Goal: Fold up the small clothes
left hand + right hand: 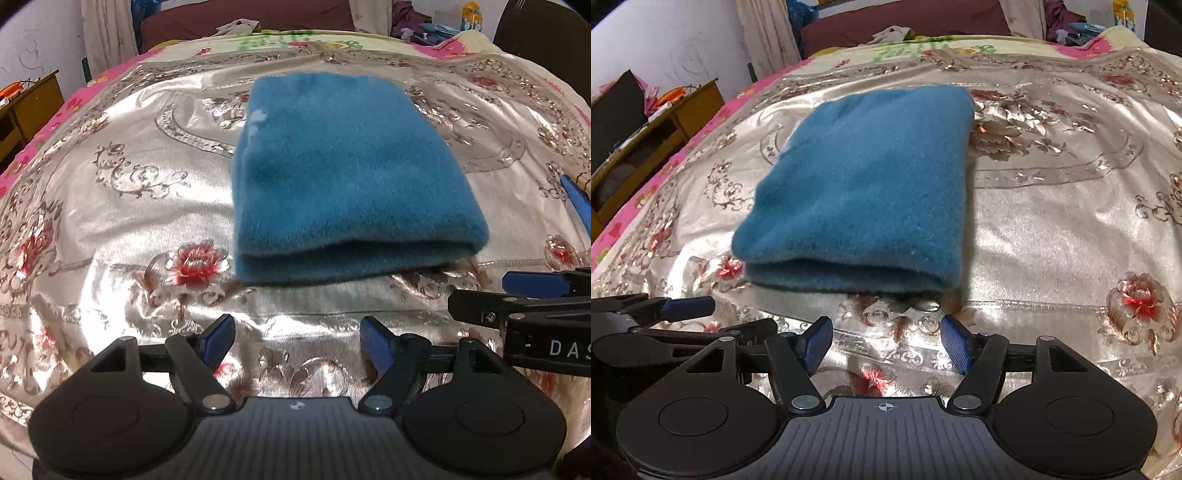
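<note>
A fuzzy teal-blue garment (343, 177) lies folded into a thick rectangle on the shiny floral bedspread (122, 221), its folded edge facing me. It also shows in the right wrist view (864, 192). My left gripper (297, 341) is open and empty, a short way in front of the garment's near edge. My right gripper (886, 341) is open and empty, also just short of that edge. The right gripper's body and a blue fingertip (535, 282) show at the right of the left wrist view. The left gripper's blue fingertip (689, 306) shows at the left of the right wrist view.
A wooden desk (665, 122) with orange items stands left of the bed. A dark red headboard (243, 18), curtains and piled clothes (1067, 22) are at the far end. A pink patterned sheet (48, 129) edges the bedspread on the left.
</note>
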`<action>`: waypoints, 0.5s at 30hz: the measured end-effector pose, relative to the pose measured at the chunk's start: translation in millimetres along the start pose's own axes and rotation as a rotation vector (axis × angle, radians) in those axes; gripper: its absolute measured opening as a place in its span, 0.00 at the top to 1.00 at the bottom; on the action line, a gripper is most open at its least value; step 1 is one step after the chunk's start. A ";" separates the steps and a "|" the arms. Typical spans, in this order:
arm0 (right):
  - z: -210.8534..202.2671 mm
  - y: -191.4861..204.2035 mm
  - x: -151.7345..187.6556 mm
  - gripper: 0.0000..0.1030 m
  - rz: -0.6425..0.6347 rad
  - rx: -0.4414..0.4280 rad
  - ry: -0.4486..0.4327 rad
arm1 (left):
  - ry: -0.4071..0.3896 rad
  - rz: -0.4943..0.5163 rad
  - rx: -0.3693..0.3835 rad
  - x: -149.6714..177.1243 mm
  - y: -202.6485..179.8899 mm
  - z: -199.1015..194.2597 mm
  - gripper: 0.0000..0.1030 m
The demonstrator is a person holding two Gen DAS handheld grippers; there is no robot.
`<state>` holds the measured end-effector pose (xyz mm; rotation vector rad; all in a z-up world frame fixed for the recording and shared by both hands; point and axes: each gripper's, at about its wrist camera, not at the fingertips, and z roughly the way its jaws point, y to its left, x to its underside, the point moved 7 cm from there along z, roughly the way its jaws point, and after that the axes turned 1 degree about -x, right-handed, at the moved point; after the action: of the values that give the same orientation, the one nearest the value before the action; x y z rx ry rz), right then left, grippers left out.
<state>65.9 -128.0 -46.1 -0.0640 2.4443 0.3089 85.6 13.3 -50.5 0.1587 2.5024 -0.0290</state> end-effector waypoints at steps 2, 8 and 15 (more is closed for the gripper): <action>0.5 0.8 2.1 0.35 -0.005 0.004 0.003 | 0.005 -0.002 -0.003 1.4 0.0 0.0 0.22; 2.6 0.5 7.6 0.33 -0.003 0.008 0.014 | 0.031 0.016 -0.039 5.4 -2.0 0.9 0.17; 4.3 -3.8 11.8 0.31 0.003 0.031 0.025 | 0.053 -0.013 -0.023 8.6 -0.4 2.3 0.17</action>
<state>59.8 -130.2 -57.5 -0.0514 2.4737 0.2724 80.0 13.7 -57.4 0.1357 2.5552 -0.0016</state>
